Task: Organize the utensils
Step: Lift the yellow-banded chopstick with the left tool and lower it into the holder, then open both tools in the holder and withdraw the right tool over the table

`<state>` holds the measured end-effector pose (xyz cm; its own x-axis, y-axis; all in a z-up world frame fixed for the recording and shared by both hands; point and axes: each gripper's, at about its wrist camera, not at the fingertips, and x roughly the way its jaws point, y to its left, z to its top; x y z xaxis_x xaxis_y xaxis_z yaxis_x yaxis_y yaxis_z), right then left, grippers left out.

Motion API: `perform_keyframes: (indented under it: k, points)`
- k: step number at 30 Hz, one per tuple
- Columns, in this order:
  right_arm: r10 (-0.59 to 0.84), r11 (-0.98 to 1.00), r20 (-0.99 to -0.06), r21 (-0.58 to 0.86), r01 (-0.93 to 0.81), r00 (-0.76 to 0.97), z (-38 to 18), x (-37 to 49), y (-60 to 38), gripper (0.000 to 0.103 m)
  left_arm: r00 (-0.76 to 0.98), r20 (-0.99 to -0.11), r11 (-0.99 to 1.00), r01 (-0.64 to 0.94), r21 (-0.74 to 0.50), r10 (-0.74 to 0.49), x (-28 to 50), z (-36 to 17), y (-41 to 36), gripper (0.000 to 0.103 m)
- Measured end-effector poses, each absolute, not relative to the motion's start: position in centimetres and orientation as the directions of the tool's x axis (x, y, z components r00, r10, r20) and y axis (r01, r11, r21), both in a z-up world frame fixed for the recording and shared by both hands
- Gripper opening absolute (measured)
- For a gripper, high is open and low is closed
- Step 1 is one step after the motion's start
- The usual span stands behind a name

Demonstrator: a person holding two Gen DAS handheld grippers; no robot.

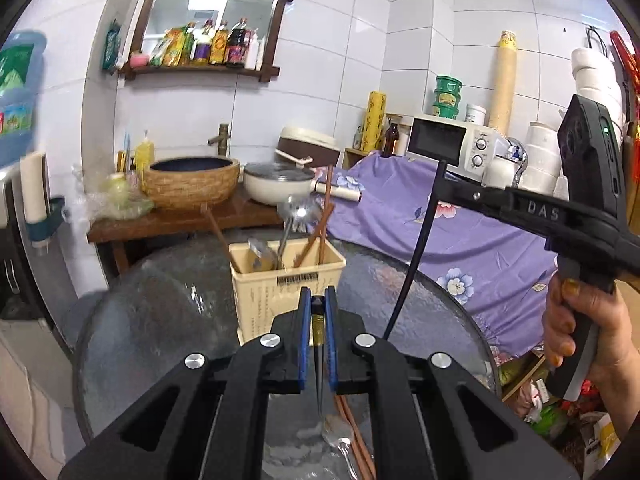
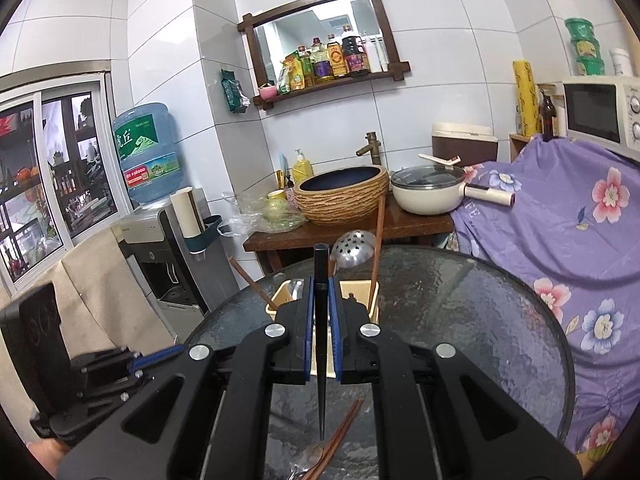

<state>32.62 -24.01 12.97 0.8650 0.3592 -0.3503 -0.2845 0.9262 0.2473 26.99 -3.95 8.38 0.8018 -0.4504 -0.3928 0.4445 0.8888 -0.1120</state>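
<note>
Taking the cream utensil basket [image 1: 286,280] on the round glass table [image 1: 160,312] as the landmark, the left gripper [image 1: 318,320] hovers just in front of it, jaws clamped on a slim dark chopstick with a gold band [image 1: 319,328] that hangs tip-down toward the glass. To the right of the basket, and higher, the right gripper [image 1: 442,168], worked by a person's hand [image 1: 576,332], is clamped on a thin black chopstick [image 1: 412,264] near its top, so the long free end slants down toward the table. In my judgement the main risk is that both sticks are pinched at one narrow point: either could pivot or slip between the pads as it is carried over the rim, then strike the rim and fall outside. The crowded basket adds to this, since a descending tip could catch on what already stands there and tip the light basket. Inside it are several brown wooden chopsticks [image 1: 316,236] leaning at angles, a perforated metal skimmer [image 2: 354,249] rising above the rim, and what looks like another metal utensil, not clear enough to name. In front of the basket, near the table's edge, a metal spoon [image 1: 338,434] and brown chopsticks [image 2: 340,436] lie unsorted; a trailing tip could knock them off.
</note>
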Motion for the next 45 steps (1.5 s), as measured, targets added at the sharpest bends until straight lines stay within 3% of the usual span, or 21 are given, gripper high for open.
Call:
perform_keyframes:
  k: [15, 25, 35, 45]
  points:
    - [0.361, 0.928, -0.296, 0.21, -0.309, 0.884, 19.5, 36.3, -23.8, 0.008, 0.817, -0.302, 0.871, 0.467, -0.153, -0.491, 32.0, 18.4, -2.7, 0.007]
    - [0.297, 0.95, -0.252, 0.175, -0.258, 0.921, 22.8, 39.9, -24.0, 0.008, 0.877, -0.254, 0.913, 0.396, -0.094, -0.407, 36.4, 23.1, -2.7, 0.007]
    - [0.276, 0.955, -0.254, 0.186, -0.233, 0.927, 21.3, 43.0, -23.5, 0.008, 0.891, -0.285, 0.935, 0.342, -0.094, -0.354, 40.1, 20.7, -2.3, 0.007]
    - [0.268, 0.956, -0.345, 0.207, -0.206, 0.899, 15.7, 45.2, -23.2, 0.008, 0.852, -0.38, 0.933, 0.33, -0.144, -0.36, 41.2, 14.8, -2.7, 0.007]
